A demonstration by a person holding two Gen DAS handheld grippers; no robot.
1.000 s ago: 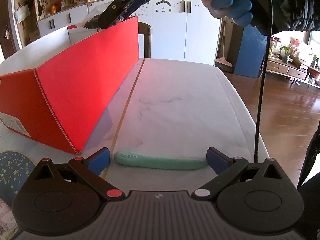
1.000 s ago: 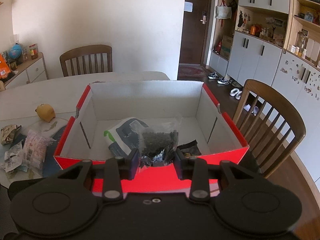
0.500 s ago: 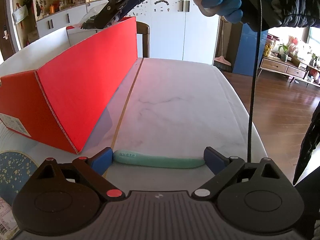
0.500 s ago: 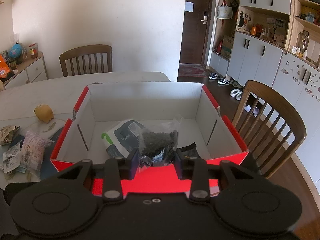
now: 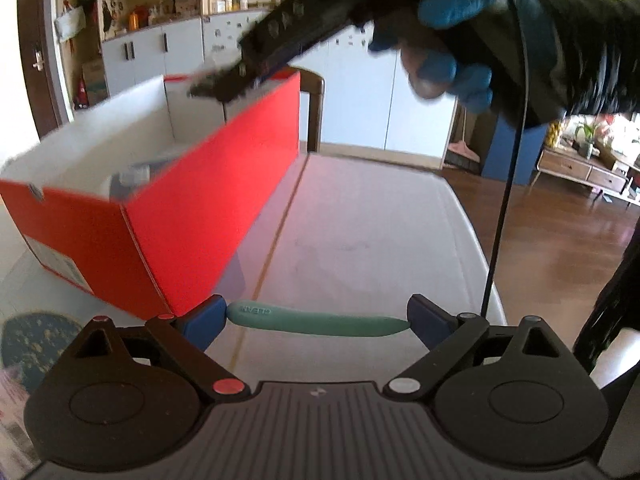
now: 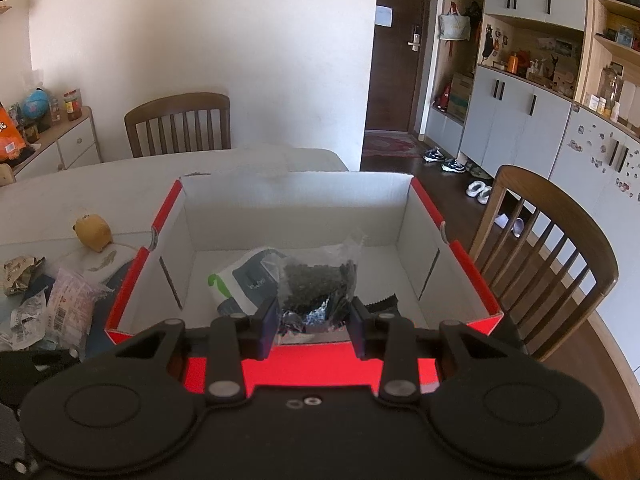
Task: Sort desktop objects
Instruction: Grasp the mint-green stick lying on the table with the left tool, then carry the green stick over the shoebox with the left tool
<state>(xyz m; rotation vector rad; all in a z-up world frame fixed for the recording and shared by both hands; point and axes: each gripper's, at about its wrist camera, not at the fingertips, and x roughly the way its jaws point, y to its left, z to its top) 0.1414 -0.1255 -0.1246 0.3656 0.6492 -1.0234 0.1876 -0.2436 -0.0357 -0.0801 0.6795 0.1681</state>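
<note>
My left gripper [image 5: 316, 322] has the long green handle [image 5: 318, 322] lengthwise between its blue fingers [image 5: 202, 324]. The jaws stand very wide and have just closed a little onto it: each end of the handle meets a finger pad, the lettered end at the left pad and the tapered tip at the right. The handle looks lifted clear of the white table [image 5: 372, 232], level across my view. The red box [image 5: 192, 208] stands just beyond and left of it, apart from the handle, its long red wall running away from me.

My right gripper [image 6: 312, 324] is squeezed nearly closed on a clear bag of dark bits [image 6: 318, 280], pinching its crumpled lower end between the pads. The bag stands up from the pads over the open box [image 6: 456, 252], above its white floor. Under and behind it lie a white and grey pouch [image 6: 244, 280] and a dark wrapper with a jagged edge [image 6: 382, 304], both inside the box.

From the left wrist view, my blue-gloved right hand [image 5: 444, 52] shows high up, holding that gripper over the box's far end.
</note>
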